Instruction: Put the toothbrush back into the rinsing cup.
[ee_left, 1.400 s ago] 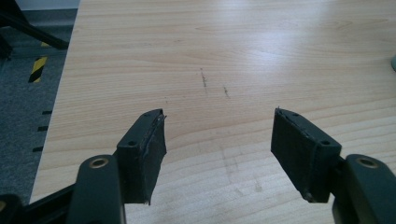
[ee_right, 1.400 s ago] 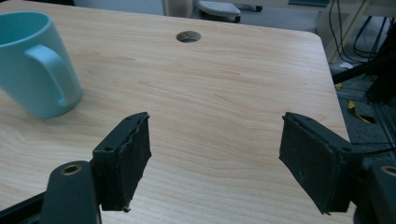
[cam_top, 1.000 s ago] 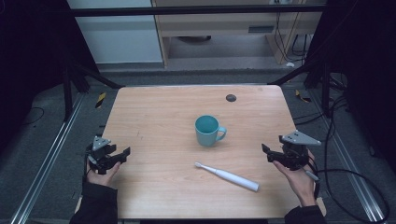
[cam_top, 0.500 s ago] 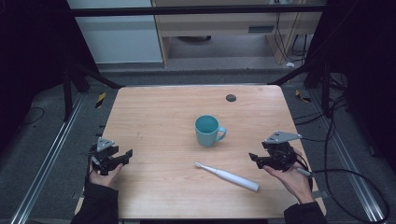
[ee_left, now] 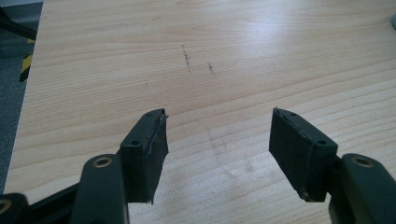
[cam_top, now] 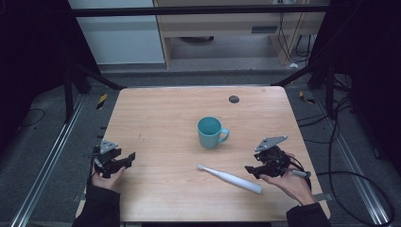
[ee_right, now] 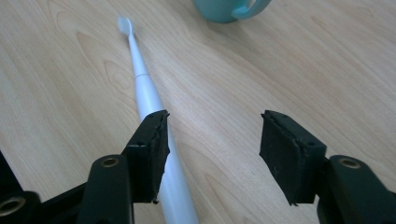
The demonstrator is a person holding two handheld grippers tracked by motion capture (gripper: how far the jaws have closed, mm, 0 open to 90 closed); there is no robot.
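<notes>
A white electric toothbrush (cam_top: 230,178) lies flat on the wooden table (cam_top: 161,118), brush head to the left. Behind it stands a teal mug (cam_top: 210,132), handle to the right. My right gripper (cam_top: 252,170) hovers at the toothbrush's handle end, open. Its jaws have just been closing and nothing is between them. In the right gripper view the toothbrush (ee_right: 144,93) runs past under the left jaw, outside the gap of the right gripper (ee_right: 212,123), with the mug (ee_right: 229,9) beyond. My left gripper (cam_top: 126,160) rests at the table's left edge, open over bare wood (ee_left: 217,121).
A small dark disc (cam_top: 233,99) lies near the table's far edge. Metal frame rails (cam_top: 52,161) run along the left side. Cables (cam_top: 359,189) trail over the floor on the right. Faint scratch marks (ee_left: 187,56) show on the wood ahead of the left gripper.
My right gripper has moved left to the toothbrush's handle end, and its jaws stand narrower than before. The left gripper, mug and toothbrush have stayed put.
</notes>
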